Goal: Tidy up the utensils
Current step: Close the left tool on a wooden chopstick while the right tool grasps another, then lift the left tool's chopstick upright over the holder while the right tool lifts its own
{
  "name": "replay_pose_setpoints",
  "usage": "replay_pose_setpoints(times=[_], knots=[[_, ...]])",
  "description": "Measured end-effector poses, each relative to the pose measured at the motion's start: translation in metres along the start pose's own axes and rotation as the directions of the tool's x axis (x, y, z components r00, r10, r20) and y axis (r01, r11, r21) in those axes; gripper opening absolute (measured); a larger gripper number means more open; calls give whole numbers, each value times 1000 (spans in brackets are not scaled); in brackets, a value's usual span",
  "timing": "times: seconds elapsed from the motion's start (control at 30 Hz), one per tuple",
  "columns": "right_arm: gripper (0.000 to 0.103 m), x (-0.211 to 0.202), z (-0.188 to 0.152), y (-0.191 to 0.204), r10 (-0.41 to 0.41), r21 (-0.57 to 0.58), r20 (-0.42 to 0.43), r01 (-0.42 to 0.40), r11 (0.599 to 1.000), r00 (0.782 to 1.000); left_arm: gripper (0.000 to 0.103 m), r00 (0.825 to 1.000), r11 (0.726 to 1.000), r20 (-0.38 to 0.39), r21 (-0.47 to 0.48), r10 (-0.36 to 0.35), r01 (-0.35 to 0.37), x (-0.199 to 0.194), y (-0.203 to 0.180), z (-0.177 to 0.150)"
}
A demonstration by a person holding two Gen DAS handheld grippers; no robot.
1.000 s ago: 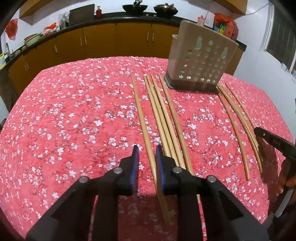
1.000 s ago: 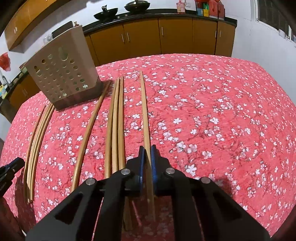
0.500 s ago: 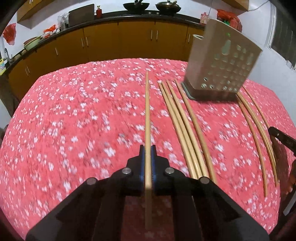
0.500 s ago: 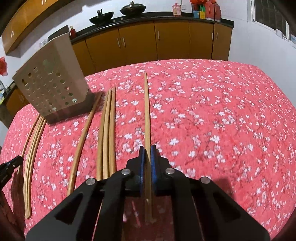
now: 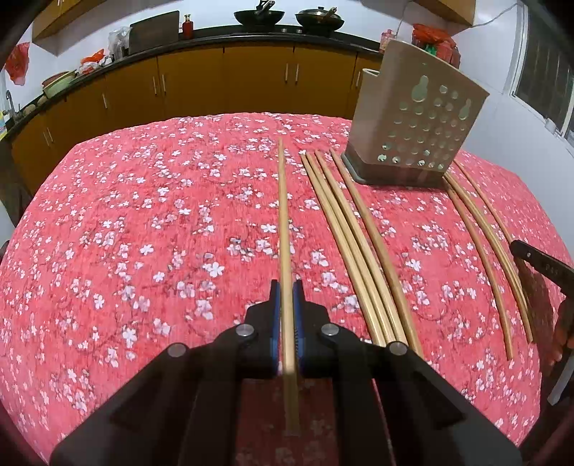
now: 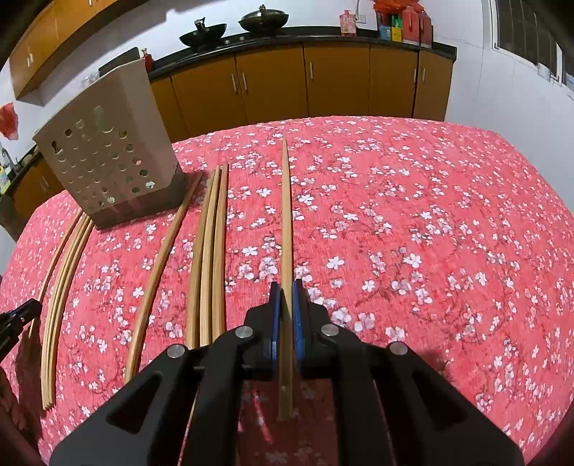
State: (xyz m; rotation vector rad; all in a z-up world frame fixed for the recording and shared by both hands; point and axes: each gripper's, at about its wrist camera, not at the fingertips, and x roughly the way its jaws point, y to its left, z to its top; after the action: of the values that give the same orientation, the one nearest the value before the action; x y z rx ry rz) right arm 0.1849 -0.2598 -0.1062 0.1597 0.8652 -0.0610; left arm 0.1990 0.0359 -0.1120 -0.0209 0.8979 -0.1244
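My left gripper (image 5: 286, 286) is shut on a long bamboo chopstick (image 5: 283, 215) that points straight ahead over the red floral tablecloth (image 5: 143, 233). To its right lie several more chopsticks (image 5: 351, 243), and past them stands the beige perforated utensil holder (image 5: 416, 129). My right gripper (image 6: 286, 286) is shut on another chopstick (image 6: 286, 215), also pointing ahead. Left of it lie three chopsticks (image 6: 211, 251) side by side, a single one (image 6: 161, 258), and the holder (image 6: 107, 161). Each gripper shows at the other view's edge.
More curved chopsticks (image 5: 480, 236) lie right of the holder, seen as a bundle (image 6: 61, 286) in the right wrist view. Brown kitchen cabinets (image 5: 251, 79) and a dark counter with woks (image 5: 258, 16) run behind the table. A white wall (image 6: 502, 89) stands at the right.
The left gripper's jaws have shut on the chopstick that lay between them, and that chopstick now points straight ahead, apart from the others. The right gripper keeps its hold on its chopstick.
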Motion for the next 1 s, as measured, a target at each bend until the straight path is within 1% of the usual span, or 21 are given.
replay_pose_setpoints(times=[0.17, 0.23, 0.4, 0.57, 0.7, 0.87, 1.0], knots=[[8, 0, 2, -2, 7, 7, -9, -7, 1000, 1000, 8, 1000, 1000, -13, -3, 5, -5, -3, -1, -2], [8, -13, 4, -3, 17, 13, 23, -17, 1000, 1000, 8, 1000, 1000, -15, -12, 8, -8, -8, 2, -1], [8, -48, 17, -7, 25, 8, 115, -26, 1000, 993, 8, 999, 1000, 40, -12, 16, -16, -36, 10, 6], [8, -79, 27, -9, 37, 11, 191, -40, 999, 981, 8, 993, 1000, 120, -10, 25, -24, -66, 13, 23], [8, -99, 35, -8, 43, 7, 256, -46, 999, 966, 8, 982, 1000, 186, -16, 30, -27, -88, 13, 39], [8, -118, 46, -6, 53, -1, 329, -56, 998, 943, 8, 958, 999, 284, -35, 36, -27, -118, 14, 58], [8, -127, 53, -5, 54, -6, 361, -55, 998, 931, 8, 940, 998, 338, -51, 39, -23, -132, 13, 71]])
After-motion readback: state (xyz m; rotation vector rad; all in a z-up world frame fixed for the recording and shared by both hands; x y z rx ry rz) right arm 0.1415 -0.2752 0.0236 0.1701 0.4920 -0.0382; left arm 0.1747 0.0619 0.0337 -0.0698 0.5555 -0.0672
